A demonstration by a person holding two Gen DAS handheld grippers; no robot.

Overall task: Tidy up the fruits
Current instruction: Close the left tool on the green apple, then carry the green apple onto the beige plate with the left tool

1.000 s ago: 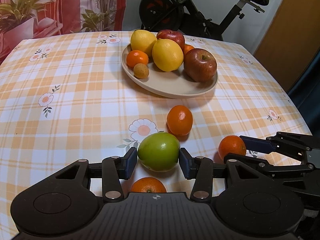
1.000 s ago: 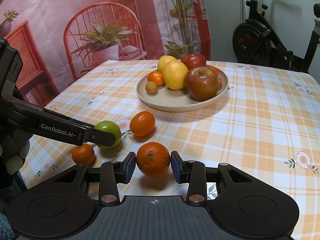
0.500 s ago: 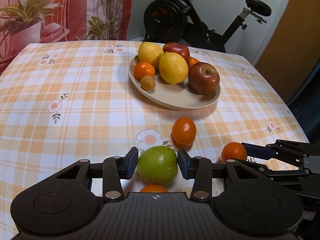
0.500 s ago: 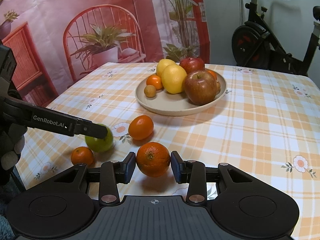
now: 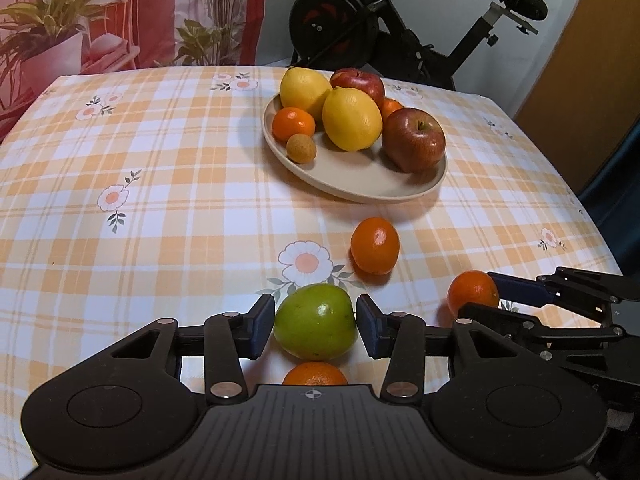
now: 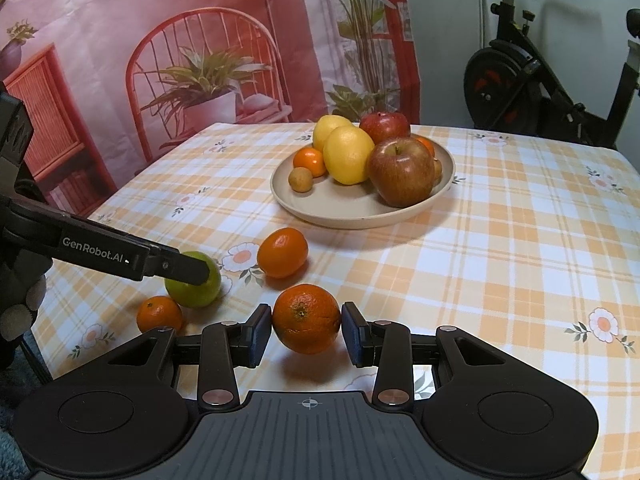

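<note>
My left gripper (image 5: 315,325) is shut on a green apple (image 5: 316,322) and holds it above the tablecloth; the apple also shows in the right wrist view (image 6: 196,280). My right gripper (image 6: 306,328) is shut on an orange (image 6: 306,318), lifted off the table, also seen from the left wrist (image 5: 473,293). A beige plate (image 5: 360,184) holds two lemons, two red apples, small oranges and a small brown fruit. A loose orange (image 5: 375,245) lies between the plate and the grippers. Another small orange (image 6: 159,314) lies under the left gripper.
The table has an orange plaid cloth with flowers (image 5: 160,184). An exercise bike (image 5: 360,28) stands behind the table's far edge. A printed backdrop (image 6: 160,60) hangs at the left. The table's right edge (image 5: 592,216) drops off near a wooden door.
Both grippers have risen and pulled back a little with their fruit. The green apple has come up off the cloth; the plate looks farther away.
</note>
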